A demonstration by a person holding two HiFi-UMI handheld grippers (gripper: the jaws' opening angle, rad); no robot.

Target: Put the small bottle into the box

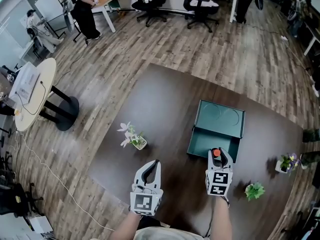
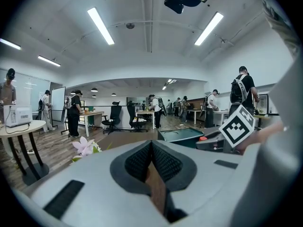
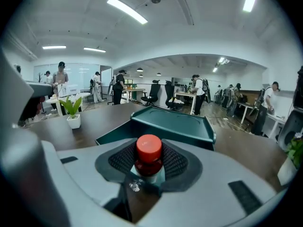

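Mostly hidden small bottle [image 3: 148, 155] between jaws

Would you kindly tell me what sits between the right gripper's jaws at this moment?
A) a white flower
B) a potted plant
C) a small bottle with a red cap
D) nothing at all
C: in the right gripper view, the right gripper is shut on the small bottle with a red cap, short of the green box.

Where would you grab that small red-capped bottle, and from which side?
Around the body just under the red cap, pinched from both sides, as the right tongs do now: the small bottle is upright, narrow and round.
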